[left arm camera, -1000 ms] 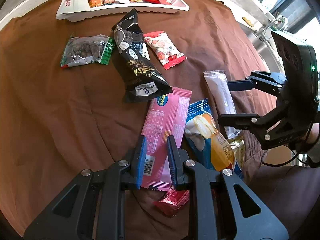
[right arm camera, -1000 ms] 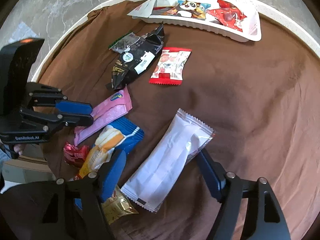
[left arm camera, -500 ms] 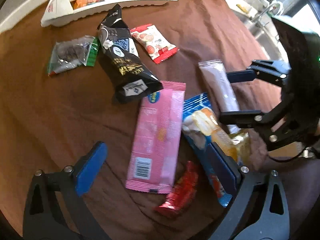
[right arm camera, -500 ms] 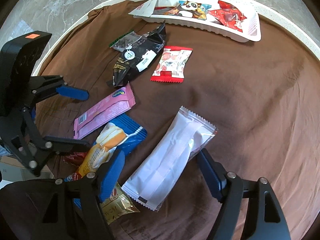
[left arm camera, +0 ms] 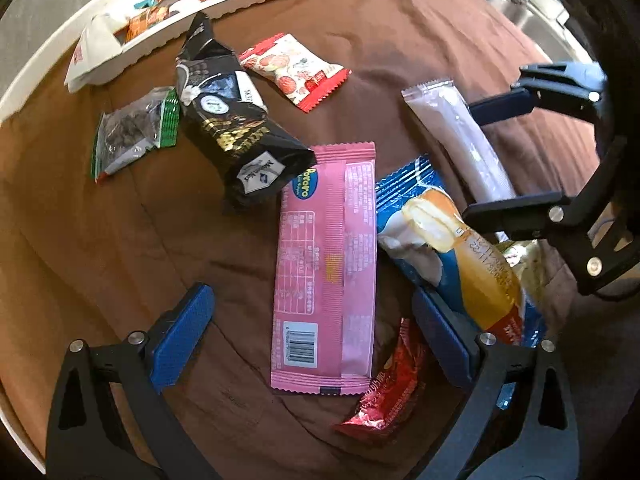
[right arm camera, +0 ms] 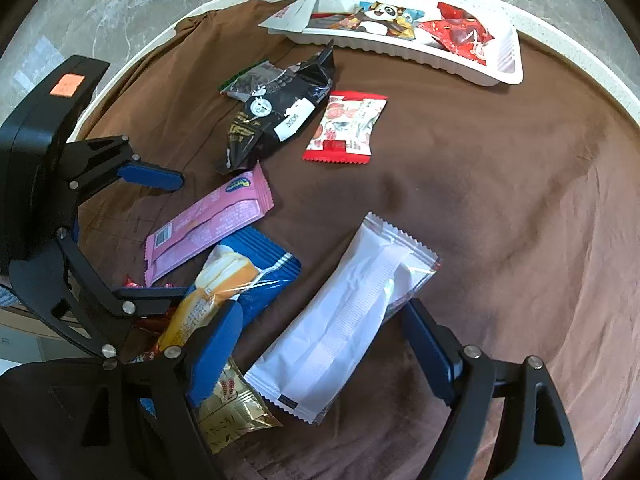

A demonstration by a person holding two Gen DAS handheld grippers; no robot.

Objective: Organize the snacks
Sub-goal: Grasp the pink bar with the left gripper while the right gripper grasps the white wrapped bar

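Loose snacks lie on a brown cloth [left arm camera: 100, 248]. My left gripper [left arm camera: 312, 340] stands open, straddling a pink packet [left arm camera: 326, 264] that lies flat with neither pad touching it. A small red wrapper [left arm camera: 384, 384] sits by its right finger. In the right wrist view my right gripper [right arm camera: 320, 352] hangs over a long white packet [right arm camera: 344, 320]; its jaws are opening, the packet lies between them and the left pad stands apart from it. A blue bread packet [right arm camera: 244, 280] lies between the two grippers. The left gripper [right arm camera: 160, 232] shows at the left there.
A white tray [right arm camera: 504, 72] holding several snacks stands at the far edge. In front of it lie a black bag [left arm camera: 236, 136], a red-and-white packet [left arm camera: 296, 72] and a green-edged clear packet [left arm camera: 132, 136]. A gold packet [right arm camera: 228, 412] lies under the right gripper's left finger. A sink [left arm camera: 520, 0] lies beyond the table.
My left gripper has let go of the pink packet and opened wide, then shifted over it. The pink packet now lies flat. The right jaws have spread a little.
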